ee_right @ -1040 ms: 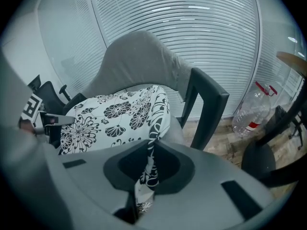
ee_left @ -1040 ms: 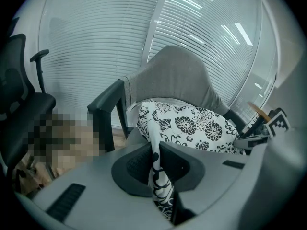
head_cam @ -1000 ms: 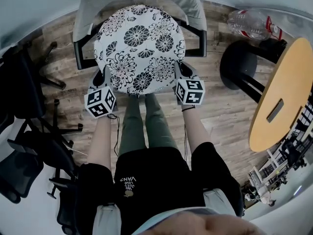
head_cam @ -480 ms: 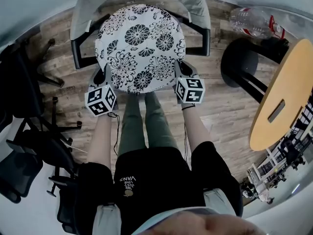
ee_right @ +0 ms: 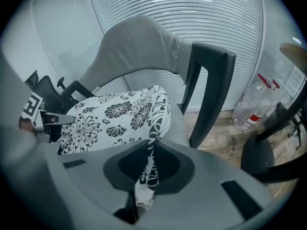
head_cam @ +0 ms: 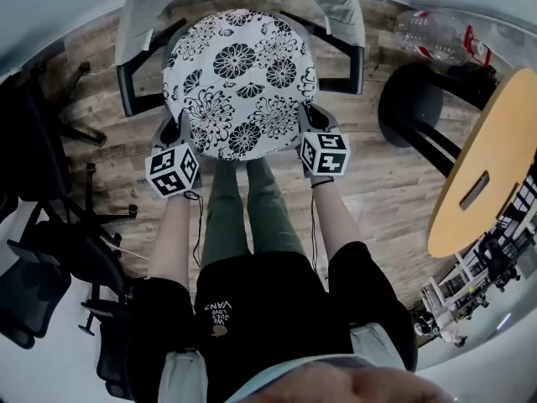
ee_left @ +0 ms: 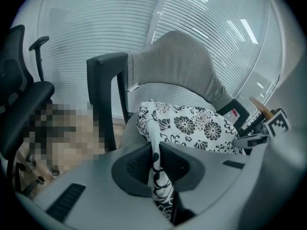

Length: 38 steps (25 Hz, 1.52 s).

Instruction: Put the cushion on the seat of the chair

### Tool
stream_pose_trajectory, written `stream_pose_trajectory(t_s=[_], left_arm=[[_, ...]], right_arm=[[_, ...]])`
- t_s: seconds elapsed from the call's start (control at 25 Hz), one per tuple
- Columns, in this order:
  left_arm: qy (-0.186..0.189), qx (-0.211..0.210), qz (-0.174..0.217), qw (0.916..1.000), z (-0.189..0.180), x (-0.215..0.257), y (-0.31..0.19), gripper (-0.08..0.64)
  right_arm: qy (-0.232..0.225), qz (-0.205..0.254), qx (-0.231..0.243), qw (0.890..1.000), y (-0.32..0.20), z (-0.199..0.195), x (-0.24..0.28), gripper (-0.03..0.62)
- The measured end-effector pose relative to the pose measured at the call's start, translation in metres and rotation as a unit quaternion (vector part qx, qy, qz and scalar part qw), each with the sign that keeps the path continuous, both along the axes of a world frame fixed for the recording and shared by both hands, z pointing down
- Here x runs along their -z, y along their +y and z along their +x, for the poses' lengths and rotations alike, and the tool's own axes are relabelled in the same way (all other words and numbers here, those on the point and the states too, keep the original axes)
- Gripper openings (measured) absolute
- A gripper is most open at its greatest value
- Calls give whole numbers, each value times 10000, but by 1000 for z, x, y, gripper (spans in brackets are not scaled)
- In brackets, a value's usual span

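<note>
A round white cushion [head_cam: 239, 82] with black flowers hangs just above the grey seat of a chair [head_cam: 331, 7] with black armrests. My left gripper [head_cam: 182, 134] is shut on the cushion's near left edge, and the cloth [ee_left: 158, 176] bunches between its jaws. At the near right edge my right gripper [head_cam: 307, 126] is shut on the cushion [ee_right: 120, 114] too, with fabric [ee_right: 146, 176] pinched between the jaws. In both gripper views the cushion lies over the grey seat [ee_right: 177, 123], in front of the grey backrest [ee_left: 177, 66].
Black office chairs [head_cam: 50, 250] stand at the left. A round wooden table [head_cam: 487, 158] with a black base [head_cam: 411, 112] is at the right, and a clear plastic bottle [head_cam: 432, 36] lies on the wood floor beyond it. Window blinds [ee_right: 192, 13] are behind the chair.
Both grippers have lowered the cushion a little toward the seat. Their grip on it is unchanged.
</note>
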<state>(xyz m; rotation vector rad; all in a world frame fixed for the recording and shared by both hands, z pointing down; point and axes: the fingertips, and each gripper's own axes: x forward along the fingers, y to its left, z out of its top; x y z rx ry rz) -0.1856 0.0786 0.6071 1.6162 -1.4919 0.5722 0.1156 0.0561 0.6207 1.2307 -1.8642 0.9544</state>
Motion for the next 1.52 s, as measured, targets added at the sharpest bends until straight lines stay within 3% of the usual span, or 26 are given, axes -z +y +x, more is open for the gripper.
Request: stream_pose_trajectory(t_s=[0.88,1.12,1.52], left_arm=[[-58,425,-376,9984,-10,-24,4,69],[-354,642,-438,9963,-28,-23,12,150],[-196,583,-457,9971,-20,-23,10,152]], right_arm=[[290,-233,-83,9993,2,12,-22,36],[673,-155,-369,9969,4,27,-21,150],[508,-311,-315,9977,10,18,-24,150]])
